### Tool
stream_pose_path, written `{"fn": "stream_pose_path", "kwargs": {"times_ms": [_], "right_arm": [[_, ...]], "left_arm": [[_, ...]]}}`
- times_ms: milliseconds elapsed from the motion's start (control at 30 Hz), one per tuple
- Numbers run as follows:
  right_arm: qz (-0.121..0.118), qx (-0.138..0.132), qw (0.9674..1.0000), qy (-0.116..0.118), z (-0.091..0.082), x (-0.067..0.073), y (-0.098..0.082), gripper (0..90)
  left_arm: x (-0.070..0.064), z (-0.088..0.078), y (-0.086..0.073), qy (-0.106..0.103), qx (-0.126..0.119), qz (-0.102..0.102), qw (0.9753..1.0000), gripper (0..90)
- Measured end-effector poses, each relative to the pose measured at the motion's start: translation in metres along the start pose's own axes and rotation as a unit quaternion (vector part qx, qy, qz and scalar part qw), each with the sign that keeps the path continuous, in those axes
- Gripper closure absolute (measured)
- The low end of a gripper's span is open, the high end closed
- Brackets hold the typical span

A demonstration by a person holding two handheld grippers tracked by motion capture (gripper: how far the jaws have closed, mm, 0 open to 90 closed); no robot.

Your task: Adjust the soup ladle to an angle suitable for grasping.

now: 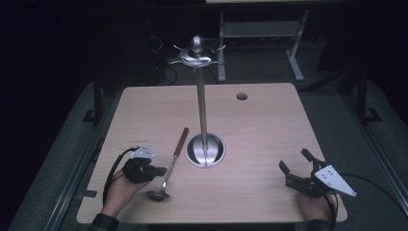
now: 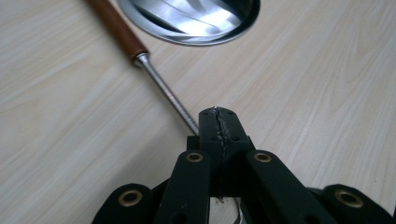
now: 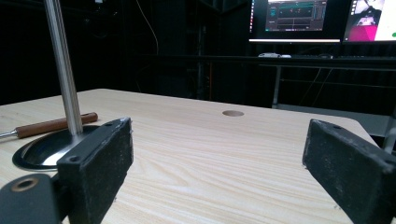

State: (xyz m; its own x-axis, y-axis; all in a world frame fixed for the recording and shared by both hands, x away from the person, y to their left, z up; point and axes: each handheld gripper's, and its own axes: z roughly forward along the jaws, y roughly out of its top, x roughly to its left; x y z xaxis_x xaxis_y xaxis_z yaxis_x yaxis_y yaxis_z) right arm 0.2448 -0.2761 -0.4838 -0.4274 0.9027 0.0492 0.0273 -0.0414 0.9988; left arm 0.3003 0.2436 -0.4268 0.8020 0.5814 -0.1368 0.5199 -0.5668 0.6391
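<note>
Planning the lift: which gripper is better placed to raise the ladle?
Left. The left gripper is shut on the ladle shaft; the right gripper sits open and empty at the far edge of the table.

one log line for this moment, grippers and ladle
left gripper: shut on ladle shaft | right gripper: open, nothing held | ladle: on table beside stand

The ladle's [image 2: 159, 79] shaft vanishes behind the closed jaws; its wooden handle is cut off at eleven o'clock.

Dim room, lit tabletop [image 1: 260, 139] bright against black surroundings, glare on the steel base [image 1: 206, 150]; high view soft.
</note>
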Motion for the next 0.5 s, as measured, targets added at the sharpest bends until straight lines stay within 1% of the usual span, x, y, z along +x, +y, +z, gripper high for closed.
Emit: {"fn": "stream_pose_path", "kwargs": {"times_ms": [33,67,100,133,167,200,233,433,467,500], "right_arm": [[0.001,0.000,1.0000,0.000,0.000,0.000,0.000,8.0],[0.000,0.000,1.0000,0.000,0.000,0.000,0.000,8.0],[0.000,0.000,1.0000,0.000,0.000,0.000,0.000,8.0],[0.000,0.000,1.0000,0.000,0.000,0.000,0.000,8.0],[0.000,0.000,1.0000,0.000,0.000,0.000,0.000,8.0],[0.000,0.000,1.0000,0.000,0.000,0.000,0.000,8.0],[0.000,0.000,1.0000,0.000,0.000,0.000,0.000,8.0],[0.001,0.000,1.0000,0.000,0.000,0.000,0.000,8.0],[0.001,0.000,1.0000,0.000,0.000,0.000,0.000,8.0],[0.001,0.000,1.0000,0.000,0.000,0.000,0.000,8.0]], "left_arm": [[0.000,0.000,0.000,0.000,0.000,0.000,1.0000,90.0],[-0.003,0.006,0.002,-0.005,0.004,0.000,1.0000,90.0],[-0.003,0.006,0.002,-0.005,0.004,0.000,1.0000,90.0],[-0.003,0.008,0.003,-0.007,0.013,0.006,0.9999,90.0],[-0.004,0.011,0.004,-0.008,0.014,0.005,0.9999,90.0],[-0.005,0.013,0.004,-0.010,0.015,-0.001,0.9998,90.0],[-0.004,0.015,0.005,-0.011,0.024,0.007,0.9996,90.0],[-0.007,0.024,0.007,-0.013,0.042,0.013,0.9990,90.0],[-0.006,0.024,0.007,-0.011,0.049,0.022,0.9985,90.0],[-0.005,0.024,0.007,-0.009,0.056,0.025,0.9981,90.0]]}}
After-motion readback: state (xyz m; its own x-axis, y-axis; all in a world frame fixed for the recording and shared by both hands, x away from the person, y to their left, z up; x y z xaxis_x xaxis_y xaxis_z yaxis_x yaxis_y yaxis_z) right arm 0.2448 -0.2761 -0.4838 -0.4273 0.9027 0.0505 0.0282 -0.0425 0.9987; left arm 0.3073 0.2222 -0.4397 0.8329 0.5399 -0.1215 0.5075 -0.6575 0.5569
